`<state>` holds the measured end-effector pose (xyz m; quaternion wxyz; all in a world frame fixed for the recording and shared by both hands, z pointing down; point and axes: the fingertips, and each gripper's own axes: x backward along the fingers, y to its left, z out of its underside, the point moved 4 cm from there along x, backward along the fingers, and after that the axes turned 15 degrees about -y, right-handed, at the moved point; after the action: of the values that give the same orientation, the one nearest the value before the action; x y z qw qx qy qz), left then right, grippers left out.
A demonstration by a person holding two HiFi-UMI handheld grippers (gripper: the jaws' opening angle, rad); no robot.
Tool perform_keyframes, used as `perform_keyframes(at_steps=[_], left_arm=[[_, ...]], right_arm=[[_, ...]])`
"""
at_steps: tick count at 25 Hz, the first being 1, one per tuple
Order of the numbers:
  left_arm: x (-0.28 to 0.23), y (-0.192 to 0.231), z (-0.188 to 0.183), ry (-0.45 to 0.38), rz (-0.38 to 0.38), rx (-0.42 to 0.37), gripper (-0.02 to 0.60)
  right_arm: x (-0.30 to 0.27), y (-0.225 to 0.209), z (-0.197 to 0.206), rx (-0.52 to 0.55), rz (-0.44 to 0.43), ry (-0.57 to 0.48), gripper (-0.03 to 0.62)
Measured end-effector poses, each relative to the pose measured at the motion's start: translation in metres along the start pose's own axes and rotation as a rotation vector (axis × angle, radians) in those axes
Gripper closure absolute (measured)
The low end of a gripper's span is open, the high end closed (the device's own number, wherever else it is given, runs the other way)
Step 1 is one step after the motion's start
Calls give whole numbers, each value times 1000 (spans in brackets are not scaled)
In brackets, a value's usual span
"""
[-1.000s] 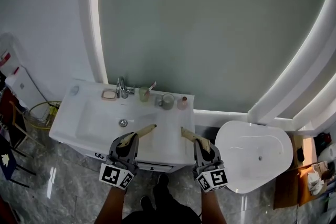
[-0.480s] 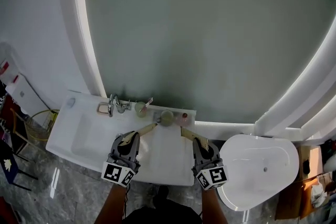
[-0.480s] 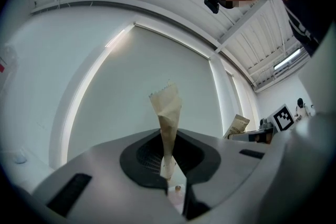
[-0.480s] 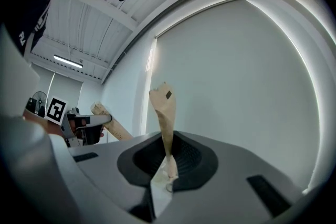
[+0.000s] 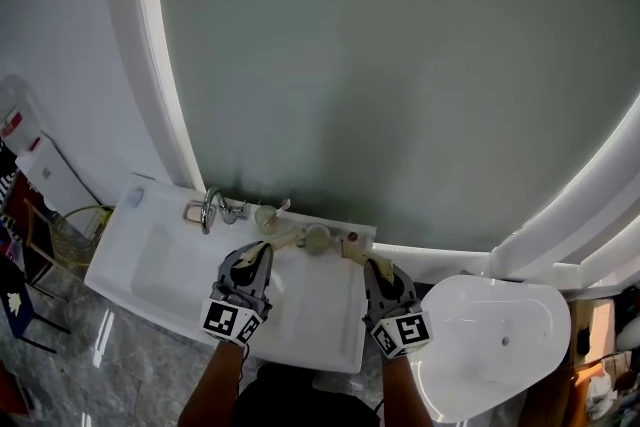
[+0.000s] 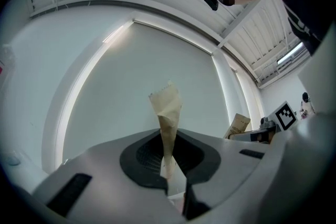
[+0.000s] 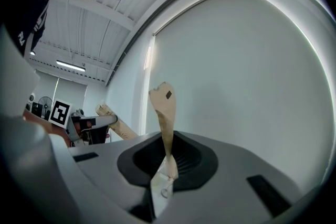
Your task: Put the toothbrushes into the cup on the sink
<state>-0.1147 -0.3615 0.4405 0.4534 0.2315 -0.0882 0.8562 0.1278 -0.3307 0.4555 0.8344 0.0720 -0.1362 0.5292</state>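
The left gripper (image 5: 258, 253) clamps a wrapped toothbrush (image 6: 167, 123). The right gripper (image 5: 370, 265) clamps another toothbrush (image 7: 165, 118), cup (image 5: 318, 237) at its ten o'clock

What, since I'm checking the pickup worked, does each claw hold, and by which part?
Left claw pinches a paper-wrapped toothbrush near one end; right claw pinches a second wrapped toothbrush likewise.

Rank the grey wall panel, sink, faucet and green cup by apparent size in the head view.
Largest to smallest:
grey wall panel
sink
faucet
green cup, only slightly smaller than the faucet
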Motion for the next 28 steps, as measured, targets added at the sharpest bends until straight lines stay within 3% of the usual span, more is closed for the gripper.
perform_keyframes(at_steps=[18,28], left_arm=[[-5,48,40,38,14,49,538],[-6,69,78,49,13,55,538]], right_arm=[[-46,4,45,3,26,44,546],[-62,-5,96,-57,46,59,546]])
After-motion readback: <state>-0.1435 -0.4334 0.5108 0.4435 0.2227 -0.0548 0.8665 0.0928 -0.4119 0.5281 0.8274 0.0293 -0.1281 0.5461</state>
